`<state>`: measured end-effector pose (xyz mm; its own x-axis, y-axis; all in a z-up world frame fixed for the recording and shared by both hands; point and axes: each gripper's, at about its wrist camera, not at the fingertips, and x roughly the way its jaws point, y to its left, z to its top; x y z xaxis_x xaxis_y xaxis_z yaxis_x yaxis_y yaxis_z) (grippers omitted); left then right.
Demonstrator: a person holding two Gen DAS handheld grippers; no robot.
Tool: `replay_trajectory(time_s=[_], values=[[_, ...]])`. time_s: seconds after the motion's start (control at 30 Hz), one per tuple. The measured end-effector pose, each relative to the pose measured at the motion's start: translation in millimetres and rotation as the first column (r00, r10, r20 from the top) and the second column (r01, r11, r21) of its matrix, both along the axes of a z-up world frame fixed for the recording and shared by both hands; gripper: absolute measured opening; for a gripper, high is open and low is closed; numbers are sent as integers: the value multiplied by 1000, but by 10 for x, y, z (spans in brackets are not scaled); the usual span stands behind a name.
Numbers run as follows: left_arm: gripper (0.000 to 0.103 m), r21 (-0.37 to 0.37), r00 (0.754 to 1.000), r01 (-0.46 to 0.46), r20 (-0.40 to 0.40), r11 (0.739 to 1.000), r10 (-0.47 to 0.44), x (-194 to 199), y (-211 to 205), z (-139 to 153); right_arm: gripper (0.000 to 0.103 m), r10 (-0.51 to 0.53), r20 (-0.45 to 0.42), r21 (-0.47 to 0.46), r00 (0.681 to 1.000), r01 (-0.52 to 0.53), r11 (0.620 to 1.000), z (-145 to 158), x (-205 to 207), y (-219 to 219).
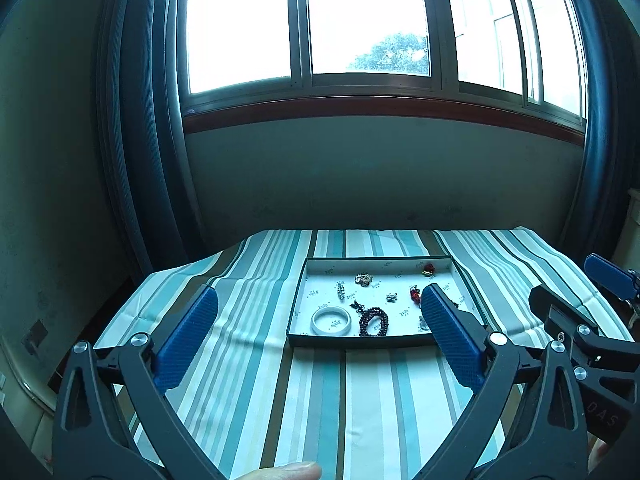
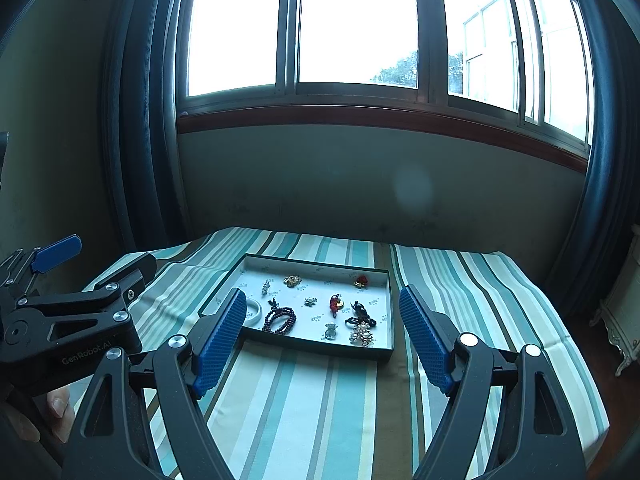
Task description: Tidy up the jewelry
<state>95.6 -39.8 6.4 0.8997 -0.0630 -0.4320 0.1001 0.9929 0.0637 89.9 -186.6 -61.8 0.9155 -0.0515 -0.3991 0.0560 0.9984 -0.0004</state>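
A shallow tray (image 2: 390, 312) with a dark rim and a white printed lining lay on the striped cloth (image 2: 304, 396) that covered the desk, below a wide window (image 2: 352, 24), and all the jewelry sat inside it. Seen from the right wrist, a white bangle (image 2: 256, 311) lay at the tray's near left corner, partly hidden behind the left finger of the right gripper (image 2: 322, 334), and a dark beaded bracelet (image 2: 280, 320) lay just beside it. Further along were a small silver brooch (image 2: 310, 301), a red pendant (image 2: 336, 305), a clear crystal charm (image 2: 330, 331) and a pearl-studded brooch (image 2: 362, 335) near the front right corner, with a dark knotted piece (image 2: 360, 314) just behind that brooch. At the back lay a gold brooch (image 2: 293, 280), a slim silver piece (image 2: 265, 287) and a red flower ornament (image 2: 361, 281). The right gripper hung over the cloth in front of the tray with its blue-padded jaws spread wide and nothing between them. The left gripper (image 1: 318, 336) (seen from its own camera) was likewise released, its jaws wide apart and empty, the tray framed between them. Each gripper showed at the edge of the other's view, and a fingertip (image 1: 288, 471) appeared at the bottom of the left view.
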Motion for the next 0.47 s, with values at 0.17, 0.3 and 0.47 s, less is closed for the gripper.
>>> replay_trajectory(time_s=[0.17, 0.3, 0.47], values=[[101, -3, 1000, -24, 8, 1000, 24, 15, 12, -20, 78, 1, -5, 2, 1000, -1, 1000, 16, 10, -20], [101, -4, 999, -33, -1, 999, 33, 90, 46, -72, 78, 4, -13, 6, 1000, -4, 1000, 21, 57, -78], [101, 25, 996, -44, -71, 999, 45, 393, 161, -287, 79, -19, -58, 40, 998, 21, 999, -103, 282, -358]])
